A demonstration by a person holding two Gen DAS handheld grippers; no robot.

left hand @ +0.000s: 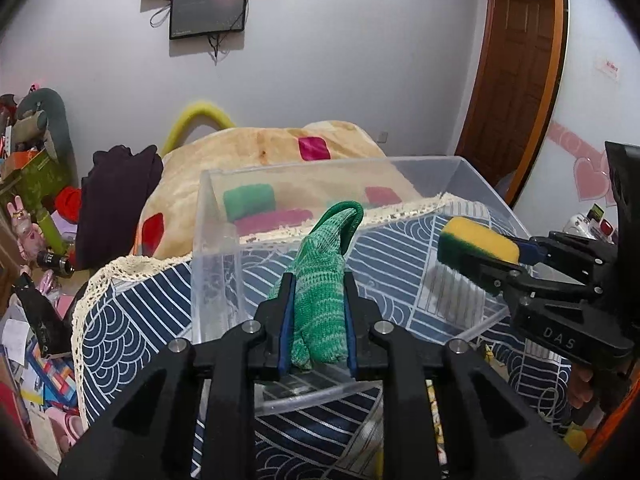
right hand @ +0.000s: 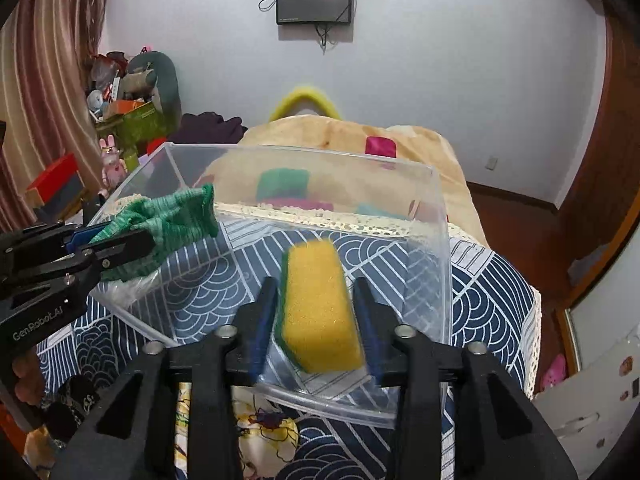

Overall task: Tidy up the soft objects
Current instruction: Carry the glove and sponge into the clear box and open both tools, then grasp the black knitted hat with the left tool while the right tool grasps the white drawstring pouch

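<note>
My left gripper (left hand: pixel 318 280) is shut on a green knitted sock (left hand: pixel 324 280) and holds it over the near left part of a clear plastic box (left hand: pixel 216 280). My right gripper (right hand: pixel 316 284) is shut on a yellow sponge with a green scouring side (right hand: pixel 320 308) and holds it over the box (right hand: pixel 436 280) on its right side. Each gripper shows in the other's view: the right one (left hand: pixel 516 260) with the sponge (left hand: pixel 476 246), the left one (right hand: pixel 116 246) with the sock (right hand: pixel 176 220). The box looks empty inside.
The box sits on a table under a blue wave-patterned cloth (left hand: pixel 132 320) with a lace edge. Behind it lies a beige blanket with coloured patches (left hand: pixel 260 148). Clutter and toys fill the left side (left hand: pixel 36 184). A wooden door (left hand: pixel 516 80) is at the right.
</note>
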